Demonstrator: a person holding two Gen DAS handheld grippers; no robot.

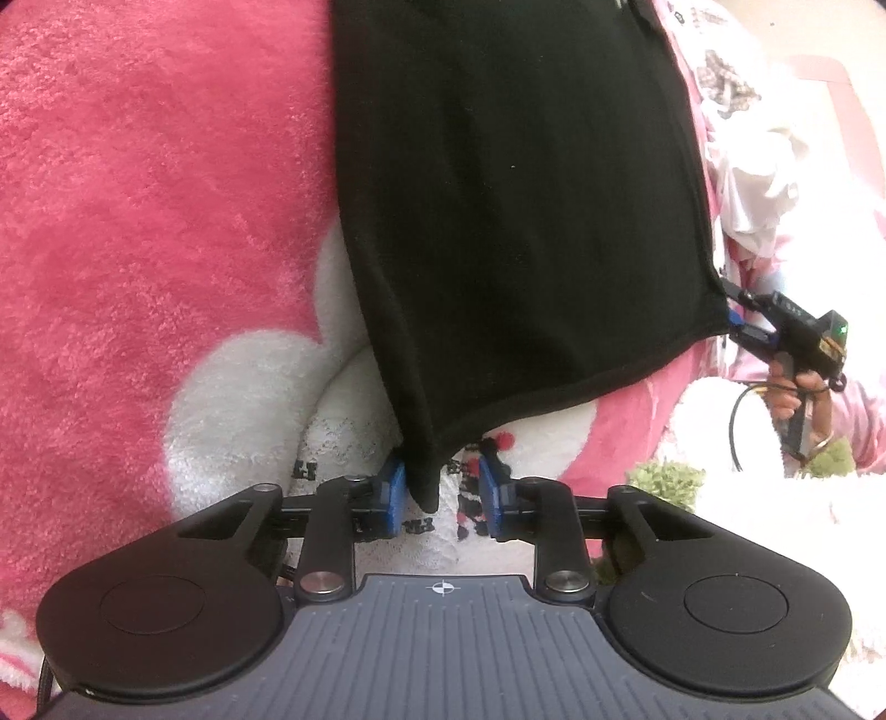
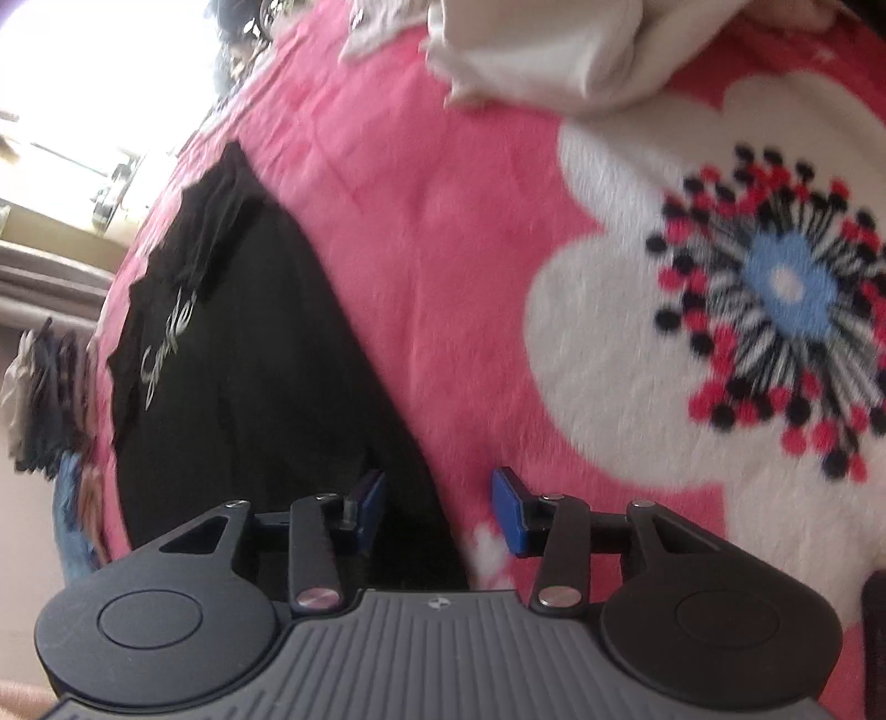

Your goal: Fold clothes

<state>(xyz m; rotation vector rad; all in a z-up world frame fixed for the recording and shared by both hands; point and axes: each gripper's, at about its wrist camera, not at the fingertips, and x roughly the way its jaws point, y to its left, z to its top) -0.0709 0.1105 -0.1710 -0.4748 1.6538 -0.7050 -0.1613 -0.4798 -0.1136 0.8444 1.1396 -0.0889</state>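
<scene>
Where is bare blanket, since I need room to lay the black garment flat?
Free: the pink blanket left of the black garment in the left wrist view, and the pink strip between garment and white flower print. Crowded: the far edge, under heaped white clothes.

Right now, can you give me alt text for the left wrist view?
A black garment hangs with one hem corner between the left gripper's open jaws, against one jaw only. The right gripper is at the other corner, over a pink flowered blanket.
</scene>
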